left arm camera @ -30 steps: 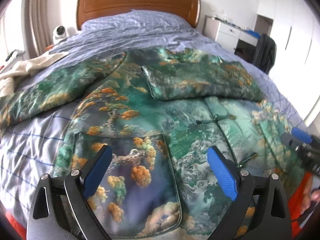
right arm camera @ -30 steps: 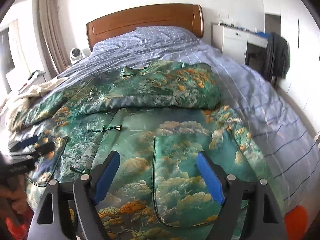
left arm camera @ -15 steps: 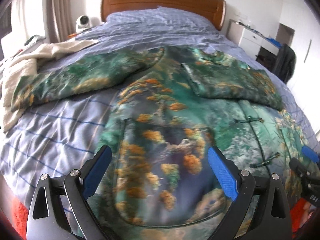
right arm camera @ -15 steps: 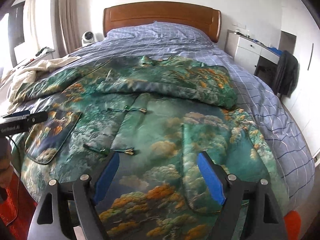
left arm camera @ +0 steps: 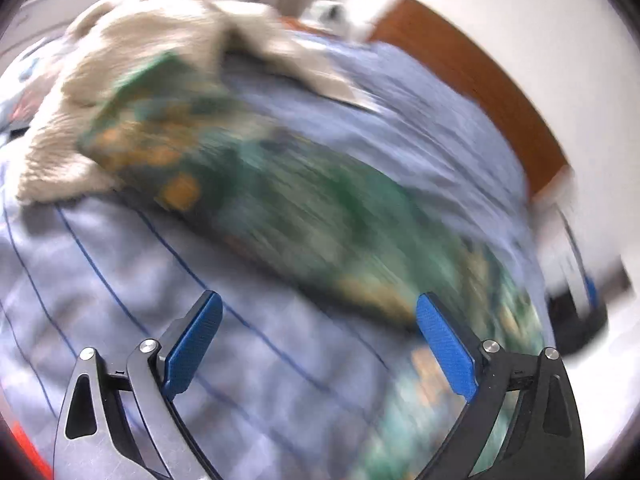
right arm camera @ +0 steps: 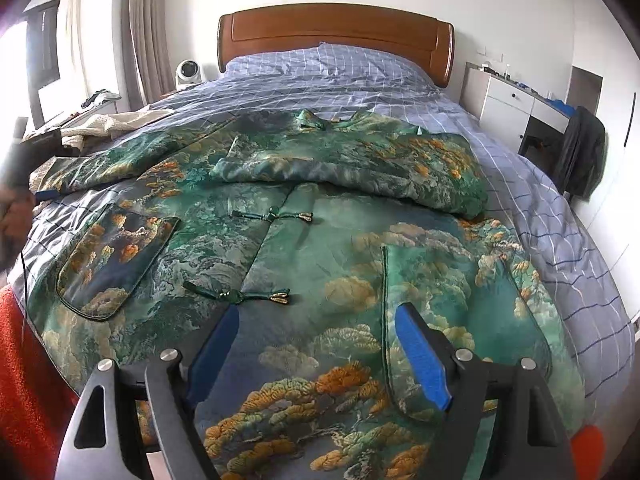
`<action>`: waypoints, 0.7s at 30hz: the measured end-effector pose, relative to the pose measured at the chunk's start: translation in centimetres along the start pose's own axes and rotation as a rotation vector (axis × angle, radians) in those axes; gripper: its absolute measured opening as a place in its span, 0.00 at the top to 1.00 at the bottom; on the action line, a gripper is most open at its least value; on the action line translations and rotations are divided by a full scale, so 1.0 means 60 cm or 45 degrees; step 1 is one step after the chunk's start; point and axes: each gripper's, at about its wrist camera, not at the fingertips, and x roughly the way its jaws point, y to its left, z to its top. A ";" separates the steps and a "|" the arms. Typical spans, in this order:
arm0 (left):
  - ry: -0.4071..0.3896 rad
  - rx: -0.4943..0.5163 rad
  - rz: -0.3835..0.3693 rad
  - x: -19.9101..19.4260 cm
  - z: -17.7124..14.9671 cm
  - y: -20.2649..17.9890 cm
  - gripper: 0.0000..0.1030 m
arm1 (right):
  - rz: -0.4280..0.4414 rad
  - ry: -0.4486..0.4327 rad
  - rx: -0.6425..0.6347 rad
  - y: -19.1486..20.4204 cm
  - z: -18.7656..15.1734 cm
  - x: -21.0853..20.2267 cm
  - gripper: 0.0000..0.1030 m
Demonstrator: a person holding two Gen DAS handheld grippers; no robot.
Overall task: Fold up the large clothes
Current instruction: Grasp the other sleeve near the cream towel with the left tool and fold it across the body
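A large green jacket [right arm camera: 320, 248] with orange tree print lies face up on the bed. Its right sleeve [right arm camera: 360, 168] is folded across the chest; its left sleeve [right arm camera: 120, 160] lies stretched out to the left. My right gripper [right arm camera: 316, 336] is open and empty above the jacket's hem. My left gripper [left arm camera: 320, 332] is open and empty over the blue sheet, just short of the stretched sleeve [left arm camera: 260, 184], in a blurred view. It also shows at the far left of the right wrist view [right arm camera: 40, 196].
The bed has a blue checked sheet [right arm camera: 560, 220] and a wooden headboard [right arm camera: 336, 28]. A cream blanket [left arm camera: 140, 40] lies by the sleeve's end. A white cabinet [right arm camera: 508, 104] and a dark garment on a chair [right arm camera: 580, 152] stand right of the bed. A red cloth [right arm camera: 28, 380] hangs at the bed's left corner.
My left gripper has swung left, from over the jacket's pocket to the sheet near the stretched sleeve. My right gripper has shifted slightly left over the hem. Both stayed open.
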 end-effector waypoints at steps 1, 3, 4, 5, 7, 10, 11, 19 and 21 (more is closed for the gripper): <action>0.016 -0.061 0.044 0.018 0.018 0.018 0.04 | 0.006 0.008 0.003 0.001 -0.001 0.001 0.20; 0.029 -0.172 0.105 0.048 0.045 0.051 0.05 | 0.020 0.018 0.002 0.005 -0.002 0.003 0.20; 0.021 -0.219 0.118 0.058 0.054 0.064 0.05 | 0.026 0.021 -0.007 0.008 -0.003 0.003 0.20; 0.009 -0.261 0.123 0.063 0.060 0.074 0.05 | 0.029 0.022 -0.015 0.012 -0.004 0.003 0.20; -0.026 -0.339 0.114 0.067 0.067 0.090 0.17 | 0.044 0.030 -0.037 0.022 -0.006 0.004 0.20; -0.012 -0.385 0.132 0.072 0.069 0.096 0.71 | 0.065 0.039 -0.054 0.033 -0.007 0.005 0.20; 0.001 -0.385 0.143 0.074 0.068 0.097 0.74 | 0.073 0.039 -0.058 0.036 -0.007 0.005 0.20; -0.149 -0.102 0.218 0.002 0.077 -0.016 0.92 | 0.108 0.018 -0.048 0.042 -0.011 -0.004 0.20; -0.227 0.080 0.218 -0.028 0.076 -0.085 0.92 | 0.107 0.012 -0.023 0.036 -0.010 -0.005 0.20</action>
